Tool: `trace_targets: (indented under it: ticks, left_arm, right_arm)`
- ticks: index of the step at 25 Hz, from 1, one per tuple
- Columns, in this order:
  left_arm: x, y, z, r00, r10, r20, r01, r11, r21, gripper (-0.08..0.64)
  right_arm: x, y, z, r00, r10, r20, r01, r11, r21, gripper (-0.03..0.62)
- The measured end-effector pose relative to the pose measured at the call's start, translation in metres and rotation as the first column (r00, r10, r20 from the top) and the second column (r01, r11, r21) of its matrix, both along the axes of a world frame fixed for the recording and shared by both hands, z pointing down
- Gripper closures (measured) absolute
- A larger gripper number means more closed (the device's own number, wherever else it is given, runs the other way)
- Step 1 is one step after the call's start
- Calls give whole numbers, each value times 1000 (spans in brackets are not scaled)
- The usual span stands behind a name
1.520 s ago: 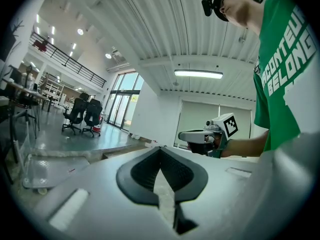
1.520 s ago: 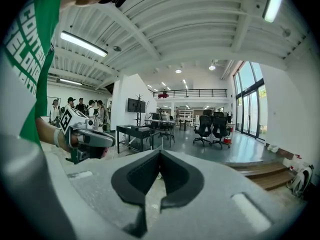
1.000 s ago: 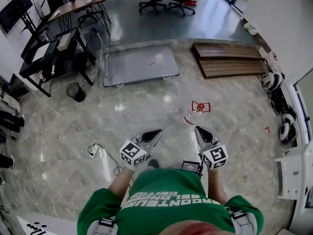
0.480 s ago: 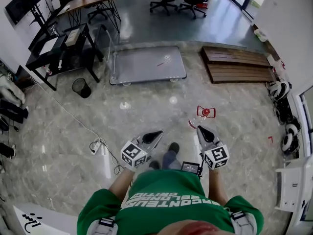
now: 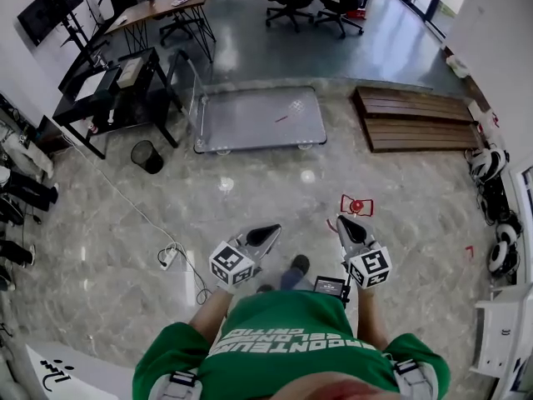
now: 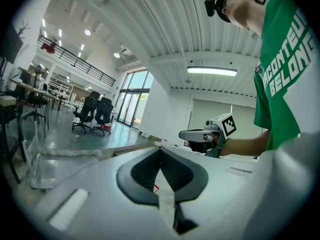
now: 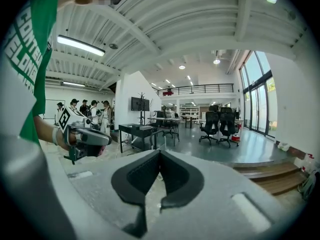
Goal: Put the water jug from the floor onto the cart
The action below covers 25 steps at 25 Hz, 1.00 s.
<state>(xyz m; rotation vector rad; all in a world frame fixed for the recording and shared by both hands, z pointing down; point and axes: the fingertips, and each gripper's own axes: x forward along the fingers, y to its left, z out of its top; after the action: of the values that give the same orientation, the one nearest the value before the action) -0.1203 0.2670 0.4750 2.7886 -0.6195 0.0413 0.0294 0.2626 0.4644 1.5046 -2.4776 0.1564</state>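
Jug [image 5: 356,206] (apparently) beyond right hand-held gripper [image 5: 342,221]

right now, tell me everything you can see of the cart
The cart is a low flat platform with a grey, metal-looking deck and rounded corners. A thin upright push handle rises at its left end in the head view, and small wheels show under its near edge. It stands level on the floor, between a black table and a wooden pallet. A small red mark lies on the deck. The water jug stands on the floor, well apart from it.
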Motion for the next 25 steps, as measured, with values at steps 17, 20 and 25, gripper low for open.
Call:
trace_targets:
  ticks: [17, 20, 25]
  left_arm:
    - [64, -78, 1, 998, -33, 44, 33, 999, -5, 543]
    - [78, -87, 2, 998, -37, 52, 37, 999, -4, 543]
    - [100, -94, -3, 998, -34, 56, 34, 999, -1, 543]
  right_arm:
    - [67, -87, 1, 999, -34, 27, 34, 999, 13, 600]
    - [79, -95, 3, 998, -47, 35, 46, 999, 14, 600]
    - [97, -104, 3, 997, -58, 42, 58, 998, 13, 600]
